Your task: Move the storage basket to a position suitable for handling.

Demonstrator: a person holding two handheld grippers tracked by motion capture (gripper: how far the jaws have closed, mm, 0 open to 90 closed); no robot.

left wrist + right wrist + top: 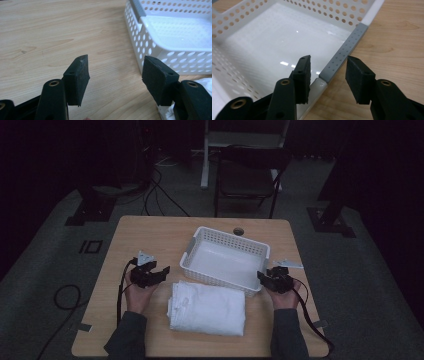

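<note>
i have both forearms coming in from the near edge of the table (150, 232), one on each side of the folded white cloth (208, 309). my left hand (138, 292) sits just left of the cloth with the left gripper (159, 275) angled forward and toward the right, its tips aimed at the near left corner of the white basket (225, 240). in the left gripper view its jaws stand spread over bare wood with nothing between them; the basket's perforated wall (142, 45) is ahead on the right, and a bit of the cloth (205, 82) shows behind the right jaw.

my right hand (286, 297) rests near the table's right edge, and the right gripper (264, 279) points forward and left at the basket's near right corner. in the right gripper view its jaws straddle the basket's rim at the grey handle strip (344, 53), one jaw inside the basket, the other outside over the wood. there is a gap on both sides of the rim, so the pads are not pressing on it.

the basket stands on the far middle of the table, turned a little, its long axis running from far left to near right, opening upward. the cloth lies flat just in front of it, close to the near wall, its long axis left to right across the table.
</note>
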